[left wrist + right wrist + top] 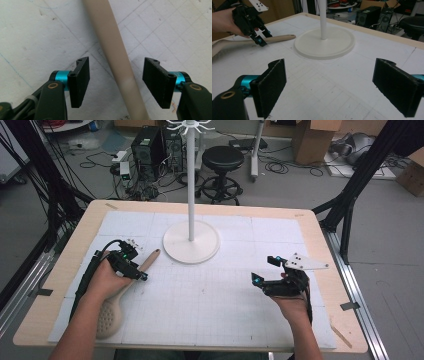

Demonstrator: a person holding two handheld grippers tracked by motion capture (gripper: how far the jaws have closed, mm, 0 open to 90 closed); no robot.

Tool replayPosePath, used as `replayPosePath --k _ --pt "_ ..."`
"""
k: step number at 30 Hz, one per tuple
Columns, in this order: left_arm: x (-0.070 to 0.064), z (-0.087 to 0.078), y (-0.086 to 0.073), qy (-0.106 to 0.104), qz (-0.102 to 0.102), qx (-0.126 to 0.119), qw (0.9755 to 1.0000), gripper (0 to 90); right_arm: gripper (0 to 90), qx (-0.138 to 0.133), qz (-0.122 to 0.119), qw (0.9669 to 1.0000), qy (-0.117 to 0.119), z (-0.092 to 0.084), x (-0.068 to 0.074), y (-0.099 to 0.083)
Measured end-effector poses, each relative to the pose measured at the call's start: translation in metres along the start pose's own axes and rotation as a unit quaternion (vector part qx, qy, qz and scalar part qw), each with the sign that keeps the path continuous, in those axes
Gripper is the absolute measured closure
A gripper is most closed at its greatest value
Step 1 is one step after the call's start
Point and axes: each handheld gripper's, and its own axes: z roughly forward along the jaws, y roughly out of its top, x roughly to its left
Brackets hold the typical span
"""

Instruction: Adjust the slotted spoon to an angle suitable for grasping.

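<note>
1. Fingers of the left gripper (116, 82) stand apart, straddling the spoon handle (117, 57) without touching.
2. Handle runs lengthwise between them, flat on the tabletop (210, 295).
3. Right gripper (270, 272) waits wide apart, farther off.

Spoon (116, 302): matt beige, plastic-looking, handle smooth, bowel end dimpled with small holes. Table mat (225, 310): white, matt, paper-like, a fine printed grid seen, surface scuffed and speckled. Table (80, 235) edge: pale wood, smooth, unvarnished look. Stand (191, 240): white, smooth, slight sheen on base and pole. Left gripper (116, 82) pads: black, matt, finely ribbed; cyan anodised metal collars noted behind. Right gripper (329, 87) pads: black, rough, felt-like at the edges.
</note>
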Motion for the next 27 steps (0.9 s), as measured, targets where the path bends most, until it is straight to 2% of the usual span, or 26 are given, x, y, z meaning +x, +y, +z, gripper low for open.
replayPosePath --k 2,3,7,11,19,21,24,27 --pt "0.000 -0.001 0.000 0.000 -0.003 0.000 1.0000 40.3 10.1 0.000 0.000 1.0000 0.000 0.000 0.000 0.000" --pt "0.001 -0.001 0.000 0.000 -0.003 0.001 1.0000 45.5 10.1 0.000 -0.001 1.0000 -0.001 0.001 0.000 0.000" --pt "0.001 -0.002 -0.001 0.004 -0.006 0.001 1.0000 48.8 10.1 0.002 -0.001 1.0000 -0.001 0.001 0.000 -0.001" --pt "-0.001 -0.002 -0.001 0.005 -0.007 0.002 1.0000 56.2 10.1 0.005 -0.001 1.0000 -0.002 0.002 0.001 -0.001" --pt "-0.009 -0.001 0.001 0.028 0.010 0.014 0.9995 59.1 10.1 0.006 -0.004 1.0000 -0.003 0.003 0.000 -0.001" --pt "-0.011 -0.001 0.002 0.027 0.011 0.015 0.9995 64.5 10.1 0.008 -0.002 1.0000 -0.003 0.003 0.001 -0.001" --pt "-0.012 -0.001 0.002 0.032 0.009 0.017 0.9993 65.4 10.1 0.008 -0.003 1.0000 -0.002 0.003 0.001 -0.002" --pt "-0.013 -0.002 0.002 0.038 -0.017 0.018 0.9990 67.3 10.1 0.007 -0.004 1.0000 -0.003 0.003 0.001 -0.002"
